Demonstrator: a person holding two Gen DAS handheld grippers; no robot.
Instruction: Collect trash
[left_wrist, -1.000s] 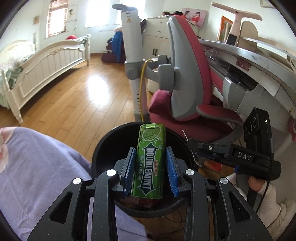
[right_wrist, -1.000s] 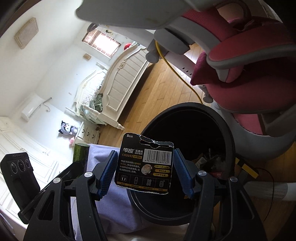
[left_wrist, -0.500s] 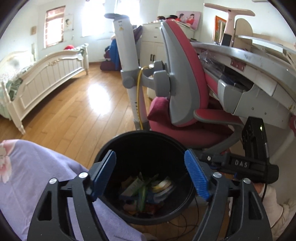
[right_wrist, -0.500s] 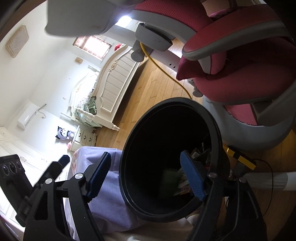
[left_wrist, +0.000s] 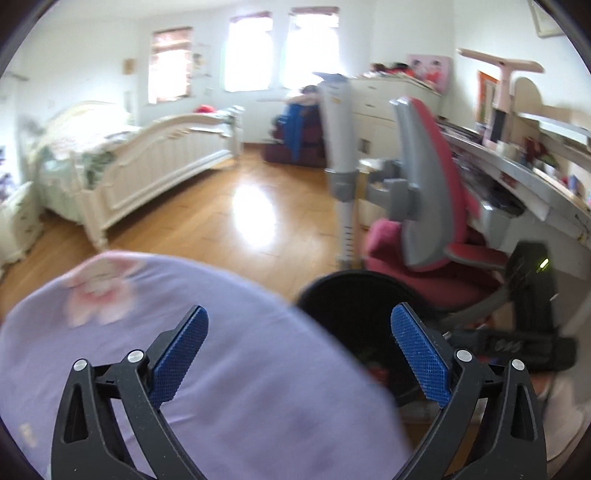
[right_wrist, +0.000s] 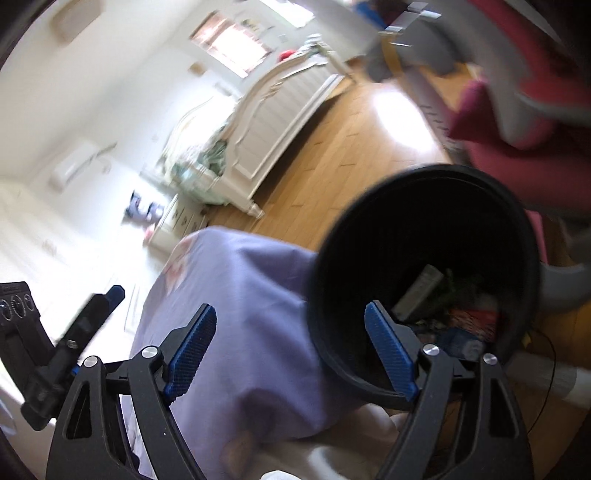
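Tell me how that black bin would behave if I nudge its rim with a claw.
The black bin looks tall, narrow and thin-walled, so it would probably slide on the glossy wood floor, or tip. Only a shallow layer of trash lies inside, so probably light. The purple cloth beside it might brace that side.

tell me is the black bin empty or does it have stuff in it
Not empty. In the right wrist view the black bin holds a heap of litter at its bottom: wrappers and small packets.

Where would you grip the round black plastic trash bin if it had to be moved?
Grip the round black plastic trash bin by its thin upright rim, coming down from above with one pad inside and one outside. The mouth is far wider than the open jaws of the right gripper, so it likely cannot be spanned.
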